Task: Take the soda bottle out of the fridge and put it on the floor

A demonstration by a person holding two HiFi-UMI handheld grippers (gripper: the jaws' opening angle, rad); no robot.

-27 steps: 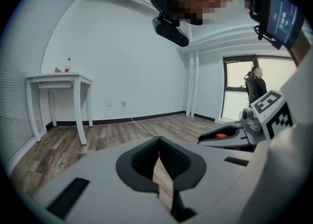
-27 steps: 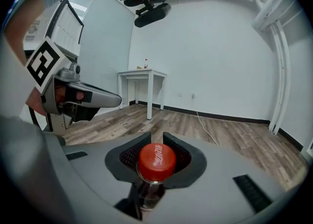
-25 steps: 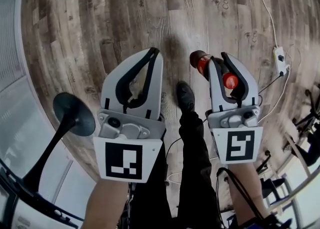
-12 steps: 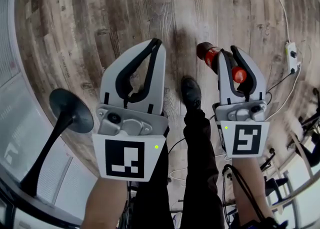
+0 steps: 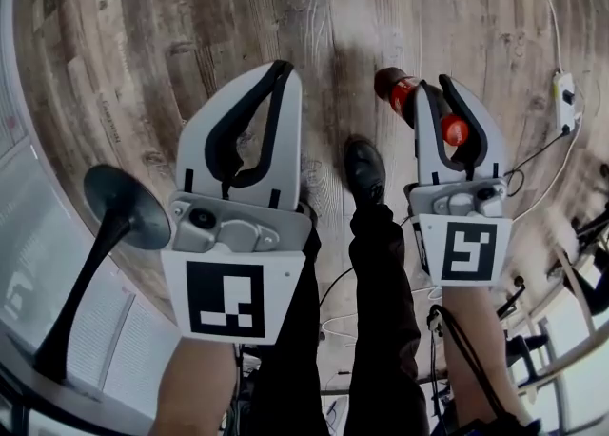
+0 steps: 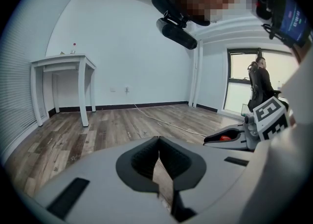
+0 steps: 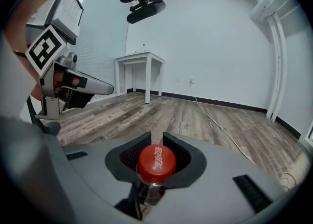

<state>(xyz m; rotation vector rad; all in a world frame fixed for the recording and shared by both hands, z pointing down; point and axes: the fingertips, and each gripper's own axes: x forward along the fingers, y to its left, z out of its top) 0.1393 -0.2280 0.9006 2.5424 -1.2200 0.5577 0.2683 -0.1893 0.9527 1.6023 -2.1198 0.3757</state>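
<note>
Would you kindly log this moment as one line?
right gripper: shut on soda bottle neck | left gripper: shut, empty | bottle held above wood floor

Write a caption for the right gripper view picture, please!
Right gripper clamps a red-capped soda bottle by its neck over a wooden floor.

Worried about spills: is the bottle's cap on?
On. The red cap tops the bottle, clamped in the right gripper.

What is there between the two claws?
The head view shows the person's dark-trousered leg and black shoe between the left claw and the right claw, which grips the soda bottle, over wooden floor.
</note>
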